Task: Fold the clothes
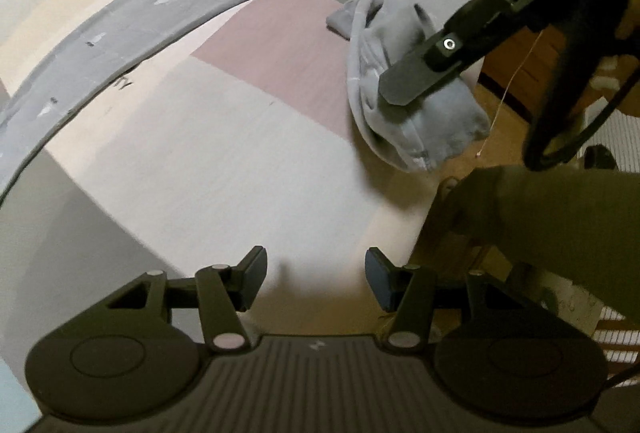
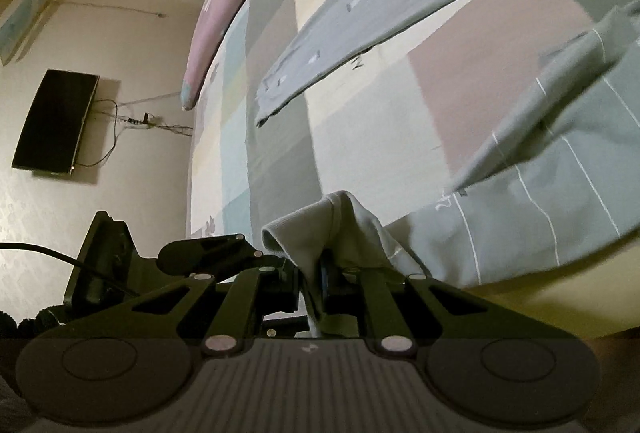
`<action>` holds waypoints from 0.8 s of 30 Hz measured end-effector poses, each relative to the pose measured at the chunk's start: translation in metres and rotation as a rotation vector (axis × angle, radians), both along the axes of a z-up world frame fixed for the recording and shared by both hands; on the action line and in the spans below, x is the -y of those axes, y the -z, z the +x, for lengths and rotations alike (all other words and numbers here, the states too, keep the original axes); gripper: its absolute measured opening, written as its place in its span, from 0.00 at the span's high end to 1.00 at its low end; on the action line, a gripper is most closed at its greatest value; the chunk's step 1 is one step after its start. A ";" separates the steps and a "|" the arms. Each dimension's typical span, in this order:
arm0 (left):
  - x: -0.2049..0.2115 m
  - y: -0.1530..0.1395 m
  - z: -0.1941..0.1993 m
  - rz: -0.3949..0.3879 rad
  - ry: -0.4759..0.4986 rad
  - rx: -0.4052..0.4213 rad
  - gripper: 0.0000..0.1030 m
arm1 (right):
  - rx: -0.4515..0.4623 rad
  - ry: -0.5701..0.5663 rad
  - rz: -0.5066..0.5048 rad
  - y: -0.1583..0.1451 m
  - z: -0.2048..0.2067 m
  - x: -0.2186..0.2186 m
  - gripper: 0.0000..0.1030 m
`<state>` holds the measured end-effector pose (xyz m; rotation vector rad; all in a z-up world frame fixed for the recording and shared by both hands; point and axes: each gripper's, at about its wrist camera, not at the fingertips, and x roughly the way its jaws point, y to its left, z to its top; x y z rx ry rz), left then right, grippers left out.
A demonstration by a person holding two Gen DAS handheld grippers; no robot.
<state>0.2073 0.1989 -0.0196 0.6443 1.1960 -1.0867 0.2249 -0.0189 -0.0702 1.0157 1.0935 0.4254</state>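
meanwhile right hand-held gripper (image 2: 310,281) pinches pajama hem (image 2: 340,225) at bed edge (image 1: 400,225); left hand-held gripper (image 1: 316,277) gapes empty

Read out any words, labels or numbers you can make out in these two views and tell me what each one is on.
"DAS": white letters on the black body of the right tongs, seen from the left wrist view.
Dark lettering printed on the patchwork bedsheet, partly under the grey trousers: too blurred and covered to read.
A small white mark on each camera mount: too small to read.
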 end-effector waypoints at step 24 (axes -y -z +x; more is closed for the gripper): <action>-0.115 -0.002 0.015 0.006 -0.105 0.034 0.47 | 0.032 -0.164 0.028 -0.016 0.064 -0.146 0.86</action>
